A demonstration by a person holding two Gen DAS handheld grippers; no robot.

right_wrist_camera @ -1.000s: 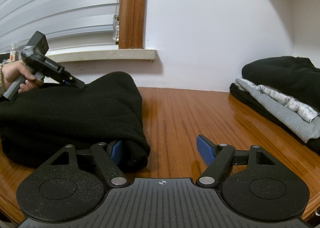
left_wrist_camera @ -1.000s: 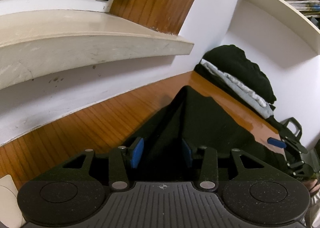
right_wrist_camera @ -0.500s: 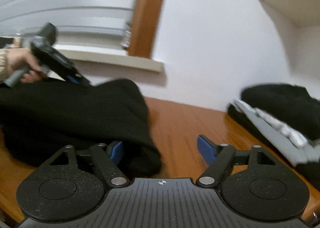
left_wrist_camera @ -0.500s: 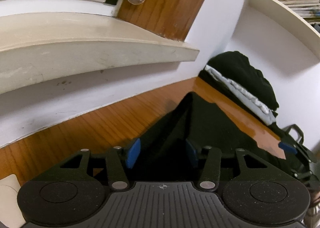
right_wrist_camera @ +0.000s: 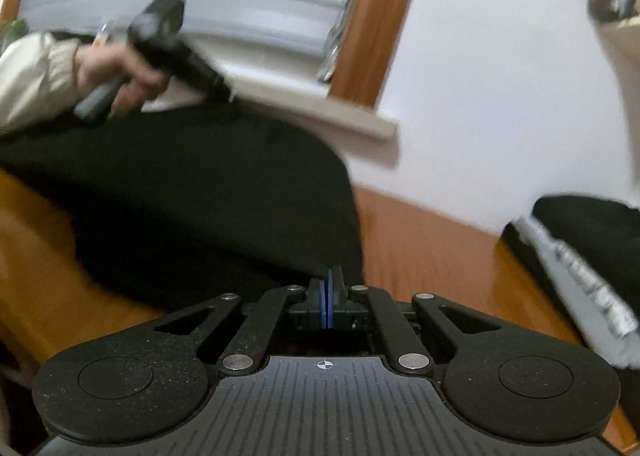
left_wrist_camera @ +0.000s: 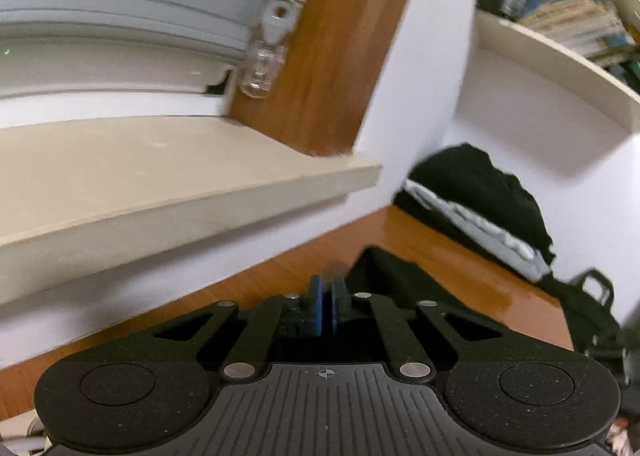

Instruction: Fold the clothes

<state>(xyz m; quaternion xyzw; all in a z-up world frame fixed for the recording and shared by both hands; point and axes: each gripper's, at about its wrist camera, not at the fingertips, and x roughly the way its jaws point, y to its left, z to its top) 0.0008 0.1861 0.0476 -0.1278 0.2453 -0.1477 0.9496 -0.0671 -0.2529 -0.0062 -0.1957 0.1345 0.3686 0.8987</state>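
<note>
A black garment point(right_wrist_camera: 220, 196) hangs stretched between both grippers, its underside raised off the wooden table point(right_wrist_camera: 432, 248). My right gripper point(right_wrist_camera: 329, 290) is shut on its near corner, blue pads pressed together. The left gripper point(left_wrist_camera: 327, 298) is also shut, with black cloth point(left_wrist_camera: 396, 276) pinched at the fingertips and trailing forward. In the right wrist view, a hand point(right_wrist_camera: 116, 68) in a pale sleeve holds the left gripper point(right_wrist_camera: 226, 92) at the garment's far top edge. Both views are blurred by motion.
A stack of folded clothes point(right_wrist_camera: 580, 240), black over grey, lies at the table's right end against the wall point(left_wrist_camera: 480, 192). A cream windowsill point(left_wrist_camera: 160, 176) juts out above the table on the left. A shelf of books point(left_wrist_camera: 560, 36) hangs above the stack.
Both grippers went from open around the garment's edges to shut on it. Both have risen, lifting the garment off the table.
</note>
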